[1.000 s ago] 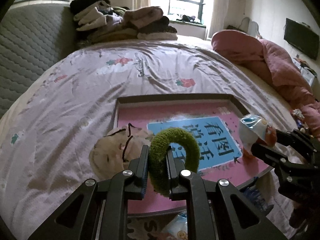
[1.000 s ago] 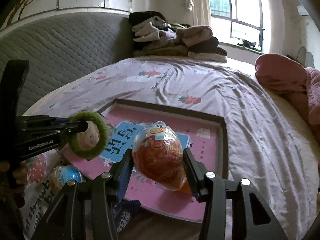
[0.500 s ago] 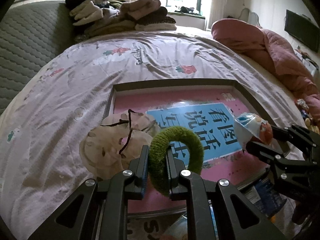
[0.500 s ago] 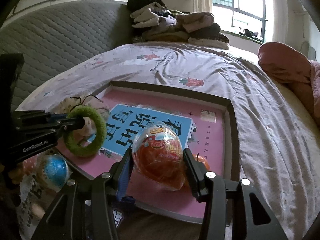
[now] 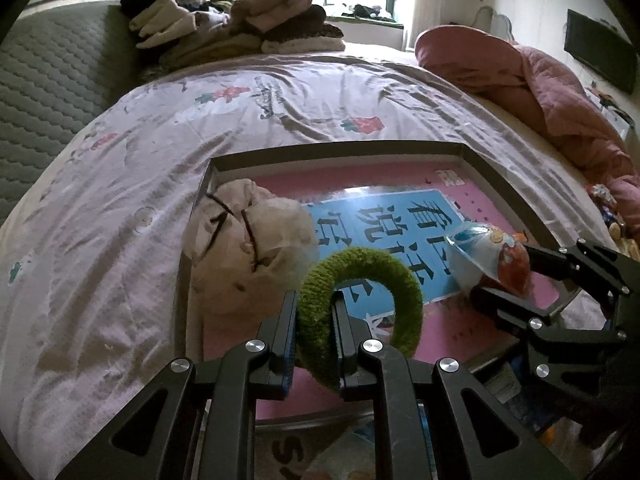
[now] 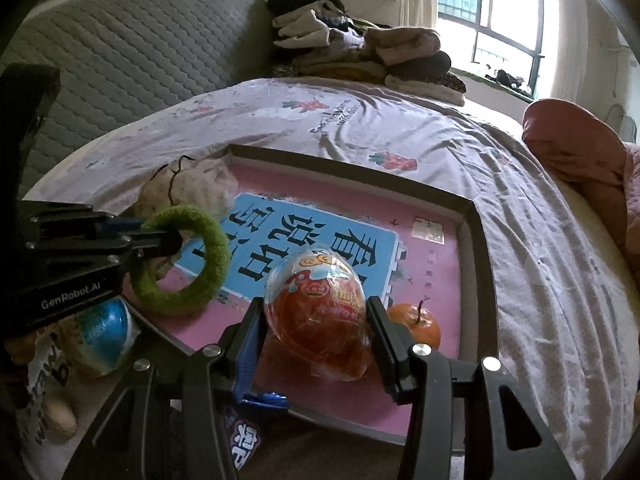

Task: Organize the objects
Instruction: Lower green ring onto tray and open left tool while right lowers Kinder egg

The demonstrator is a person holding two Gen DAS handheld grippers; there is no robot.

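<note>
A shallow grey-rimmed tray (image 5: pixel 344 151) (image 6: pixel 476 240) with a pink and blue printed floor lies on the bed. My left gripper (image 5: pixel 314 308) (image 6: pixel 176 240) is shut on a fuzzy green ring (image 5: pixel 400 276) (image 6: pixel 208 264), which hangs just over the tray's near left part. My right gripper (image 6: pixel 316 312) (image 5: pixel 472 276) is shut on a wrapped red and white toy egg (image 6: pixel 316 312) (image 5: pixel 488 256) above the tray's near right part. A beige cloth pouch (image 5: pixel 244 248) (image 6: pixel 192 184) lies across the tray's left rim. A small orange (image 6: pixel 416 322) sits in the tray beside the egg.
A blue wrapped egg (image 6: pixel 104 332) and a snack packet (image 6: pixel 244 436) lie on the bed in front of the tray. Folded clothes (image 5: pixel 236 20) are piled at the headboard. A pink quilt (image 5: pixel 540 92) is bunched on the right side.
Both grippers have sunk towards the tray with their loads still held. The tray and pouch now look closer, and the orange has come into sight beside the egg.
</note>
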